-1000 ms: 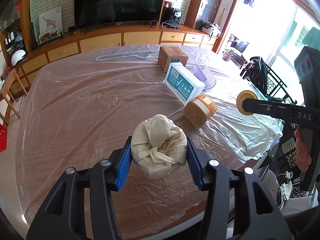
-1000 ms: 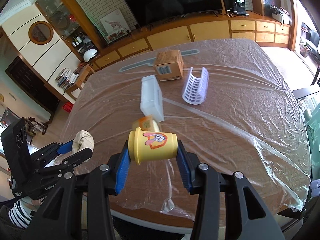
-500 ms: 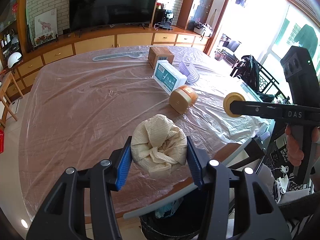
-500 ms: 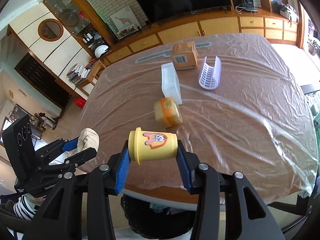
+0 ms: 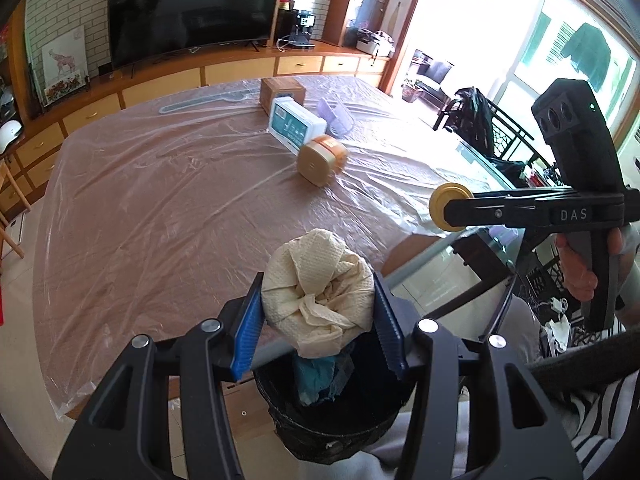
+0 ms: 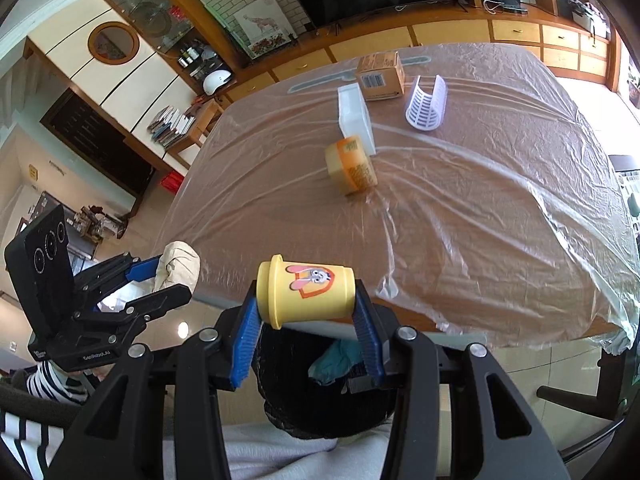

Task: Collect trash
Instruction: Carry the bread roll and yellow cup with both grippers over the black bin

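Note:
My left gripper (image 5: 318,320) is shut on a crumpled cream paper wad (image 5: 316,292), held over the mouth of a black-lined trash bin (image 5: 332,412) just off the table's near edge. My right gripper (image 6: 307,322) is shut on a yellow cup with a rabbit picture (image 6: 306,290), lying sideways between the blue pads, above the same bin (image 6: 320,396). Teal rubbish lies inside the bin. In the right wrist view the left gripper (image 6: 160,276) with the wad (image 6: 178,268) shows at the left; in the left wrist view the cup's yellow end (image 5: 448,208) shows at the right.
On the plastic-covered table (image 5: 160,200) lie an orange jar on its side (image 5: 320,158), a white box (image 5: 294,126), a cardboard box (image 5: 282,92) and a lilac slatted rack (image 6: 426,106). A person's striped sleeve and grey lap sit beside the bin. A black chair stands at the right.
Both grippers have drawn back from over the table to beyond its near edge, each keeping its load. The bin has come into view beneath them.

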`<action>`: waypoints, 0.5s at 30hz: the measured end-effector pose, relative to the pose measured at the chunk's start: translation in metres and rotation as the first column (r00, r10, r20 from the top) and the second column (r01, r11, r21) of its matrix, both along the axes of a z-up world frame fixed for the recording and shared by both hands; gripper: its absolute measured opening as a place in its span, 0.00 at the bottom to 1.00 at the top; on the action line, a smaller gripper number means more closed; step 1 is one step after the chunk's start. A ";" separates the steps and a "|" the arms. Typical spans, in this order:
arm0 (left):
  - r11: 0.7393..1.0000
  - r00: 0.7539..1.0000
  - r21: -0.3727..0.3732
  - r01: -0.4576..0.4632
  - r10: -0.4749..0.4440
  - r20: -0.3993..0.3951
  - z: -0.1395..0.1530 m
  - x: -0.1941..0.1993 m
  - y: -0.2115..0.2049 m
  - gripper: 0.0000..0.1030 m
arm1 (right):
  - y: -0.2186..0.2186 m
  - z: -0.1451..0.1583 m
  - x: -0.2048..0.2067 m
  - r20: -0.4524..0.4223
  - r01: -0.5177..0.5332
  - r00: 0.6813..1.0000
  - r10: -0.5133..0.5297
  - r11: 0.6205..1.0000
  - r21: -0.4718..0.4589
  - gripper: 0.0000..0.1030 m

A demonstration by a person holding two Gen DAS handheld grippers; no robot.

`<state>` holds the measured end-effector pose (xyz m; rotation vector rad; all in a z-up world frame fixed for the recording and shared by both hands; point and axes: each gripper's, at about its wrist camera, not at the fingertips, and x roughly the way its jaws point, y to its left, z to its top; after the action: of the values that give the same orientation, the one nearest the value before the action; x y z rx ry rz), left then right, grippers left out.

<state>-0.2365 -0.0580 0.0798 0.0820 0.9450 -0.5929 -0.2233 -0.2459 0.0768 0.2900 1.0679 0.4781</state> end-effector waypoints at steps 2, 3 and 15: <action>1.000 1.000 0.006 0.014 -0.014 -0.005 -0.002 -0.006 -0.002 0.50 | 0.001 -0.002 -0.006 -0.002 -0.018 1.000 0.018 1.000 -0.007 0.42; 1.000 1.000 0.007 0.020 -0.020 -0.009 -0.002 -0.009 -0.003 0.50 | 0.001 -0.003 -0.009 -0.004 -0.023 1.000 0.023 1.000 -0.010 0.42; 0.995 0.993 0.019 0.103 -0.101 -0.065 -0.016 -0.035 -0.013 0.50 | 0.011 -0.021 -0.033 -0.058 -0.102 0.993 0.100 0.994 -0.035 0.42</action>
<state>-0.2713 -0.0709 0.0634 0.1326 1.0140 -0.6827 -0.2558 -0.2349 0.0562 0.2178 1.1495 0.5425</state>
